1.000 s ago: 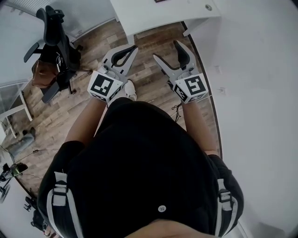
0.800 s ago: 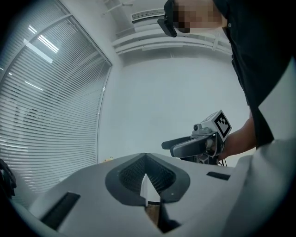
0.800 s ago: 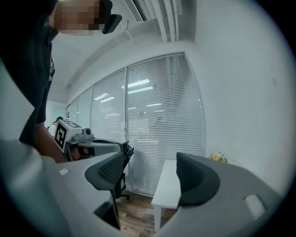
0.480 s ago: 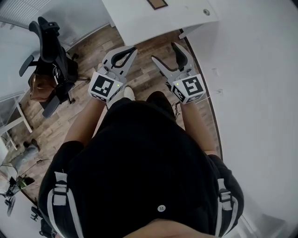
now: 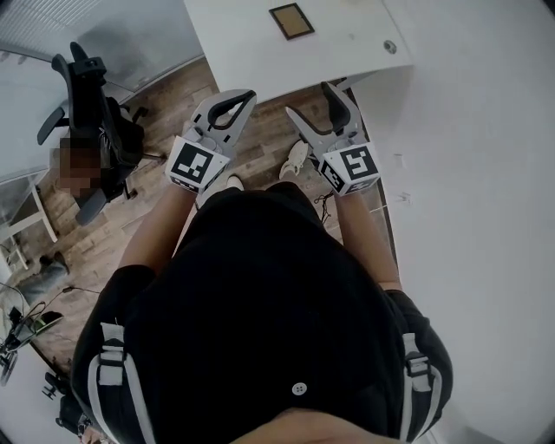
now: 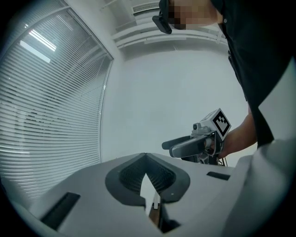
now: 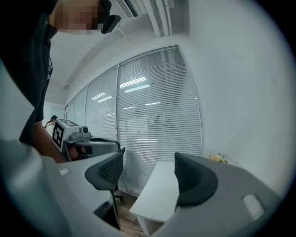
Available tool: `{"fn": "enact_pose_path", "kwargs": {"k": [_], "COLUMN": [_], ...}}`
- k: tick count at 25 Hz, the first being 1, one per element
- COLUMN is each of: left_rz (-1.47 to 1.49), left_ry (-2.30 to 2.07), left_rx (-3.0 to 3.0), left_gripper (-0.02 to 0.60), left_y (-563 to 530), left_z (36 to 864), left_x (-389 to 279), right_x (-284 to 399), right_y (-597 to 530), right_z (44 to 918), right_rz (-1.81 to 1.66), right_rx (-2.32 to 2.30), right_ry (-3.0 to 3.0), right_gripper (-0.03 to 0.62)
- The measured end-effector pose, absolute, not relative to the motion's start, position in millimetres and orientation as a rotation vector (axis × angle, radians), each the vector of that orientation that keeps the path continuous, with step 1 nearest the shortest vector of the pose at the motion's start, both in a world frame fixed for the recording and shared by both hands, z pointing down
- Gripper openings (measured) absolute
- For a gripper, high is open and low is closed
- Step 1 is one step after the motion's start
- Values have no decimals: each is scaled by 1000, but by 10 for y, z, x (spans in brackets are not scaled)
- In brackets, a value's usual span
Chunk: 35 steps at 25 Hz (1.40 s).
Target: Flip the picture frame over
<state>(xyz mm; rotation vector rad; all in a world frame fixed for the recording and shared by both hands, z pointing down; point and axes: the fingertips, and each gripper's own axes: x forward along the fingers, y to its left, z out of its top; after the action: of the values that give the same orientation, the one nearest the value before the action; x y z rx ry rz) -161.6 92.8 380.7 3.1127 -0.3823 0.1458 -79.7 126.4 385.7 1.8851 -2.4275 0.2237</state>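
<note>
Both forearms reach forward from the person's black-clad body, level with each other, each hand behind a marker cube.

The left hand-held gripper (image 5: 249, 93) points ahead and slightly right. Its jaws are closed, tips meeting, with nothing between them.

The right hand-held gripper (image 5: 310, 98) lies just beside it to the right, the two apart. Its jaws are spread wide and hold nothing. In its own view only the distant table edge and the floor appear between them.

Both hand-held grippers are over the wooden floor (image 5: 165, 217). In the head view their tips come close to the near edge of the table (image 5: 347, 35).

The picture frame (image 5: 291, 21) lies flat on the white table, ahead of the right hand-held gripper and well apart from both. Its brown face has a dark border and is turned up. A small round cap (image 5: 389, 47) sits in the tabletop, ahead and to the right of the right hand-held gripper.

A black office chair (image 5: 94, 104) stands on the floor to the left of the left hand-held gripper. A plain white wall (image 5: 486, 217) runs along the right side. Window blinds (image 7: 152, 115) close off the room beyond the table.
</note>
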Motion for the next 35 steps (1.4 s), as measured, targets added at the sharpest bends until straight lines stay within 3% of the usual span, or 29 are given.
{"fn": "enact_pose_path", "kwargs": {"k": [18,35], "left_rz": [178,122], "left_ry": [-820,-815], "left_rx": [3021,2959], "left_gripper": [5,5], "left_y": [37,-891], "left_z": [3698,4034], "left_x": [-7,191], "right_x": [943,1008], "right_y": [81,-1097], "right_z": [4023,4682], "right_rz": [316,420], "right_rx": [1582,1511], "right_ry": [-2614,-2484], "right_gripper": [357,357]}}
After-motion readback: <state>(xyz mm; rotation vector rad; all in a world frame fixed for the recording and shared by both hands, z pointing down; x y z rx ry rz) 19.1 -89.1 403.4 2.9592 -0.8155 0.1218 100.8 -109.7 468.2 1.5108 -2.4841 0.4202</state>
